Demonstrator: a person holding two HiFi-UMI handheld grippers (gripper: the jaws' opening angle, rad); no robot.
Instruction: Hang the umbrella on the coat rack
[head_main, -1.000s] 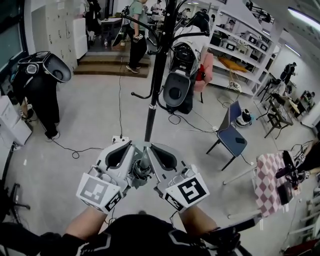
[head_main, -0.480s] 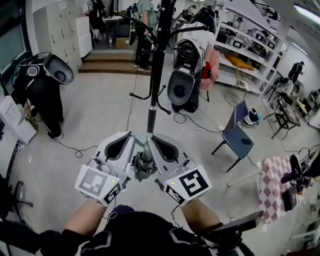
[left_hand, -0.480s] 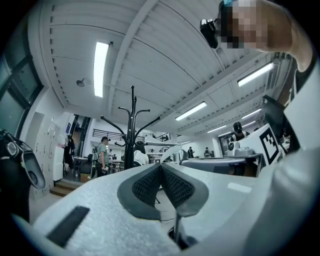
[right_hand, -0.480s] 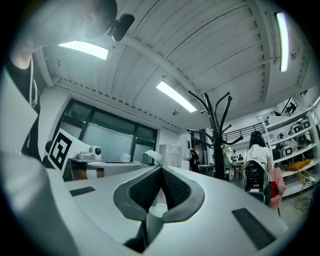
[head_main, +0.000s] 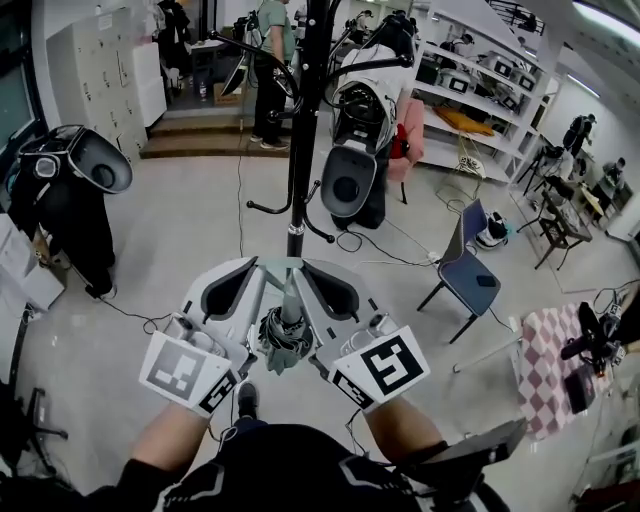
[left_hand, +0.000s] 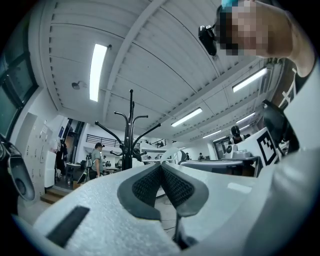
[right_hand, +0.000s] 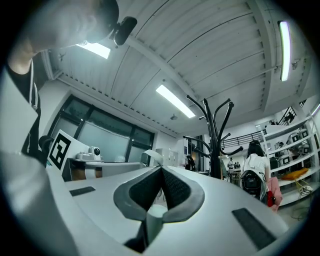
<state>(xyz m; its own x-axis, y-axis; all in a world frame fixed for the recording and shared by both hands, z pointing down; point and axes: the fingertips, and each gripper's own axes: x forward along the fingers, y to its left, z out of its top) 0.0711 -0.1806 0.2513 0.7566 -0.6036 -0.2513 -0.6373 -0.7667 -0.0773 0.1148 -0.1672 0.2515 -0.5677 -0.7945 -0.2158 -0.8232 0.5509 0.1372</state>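
A folded grey-green umbrella (head_main: 284, 338) sits in the V between my two gripper bodies, its pale stem end (head_main: 290, 300) pointing at the rack. What holds it cannot be seen. My left gripper (head_main: 255, 270) and right gripper (head_main: 312, 270) lie side by side with their tips almost touching. In the left gripper view the left gripper (left_hand: 161, 165) has its pads pressed together. The right gripper (right_hand: 161, 169) shows the same, with a pale stub low in its hollow. The black coat rack (head_main: 297, 150) stands straight ahead, its hooks (left_hand: 130, 135) (right_hand: 215, 145) curving upward. Its base is hidden behind the grippers.
A black and white bulky object (head_main: 352, 150) hangs on the rack's right side. A blue chair (head_main: 465, 272) and a checkered table (head_main: 545, 360) stand to the right, with shelves (head_main: 480, 90) behind. A person in black (head_main: 62, 205) bends at the left. Cables (head_main: 150, 318) cross the floor.
The rack has come nearer and slid slightly left in the head view. Both grippers keep the same pose, with the umbrella still between them.
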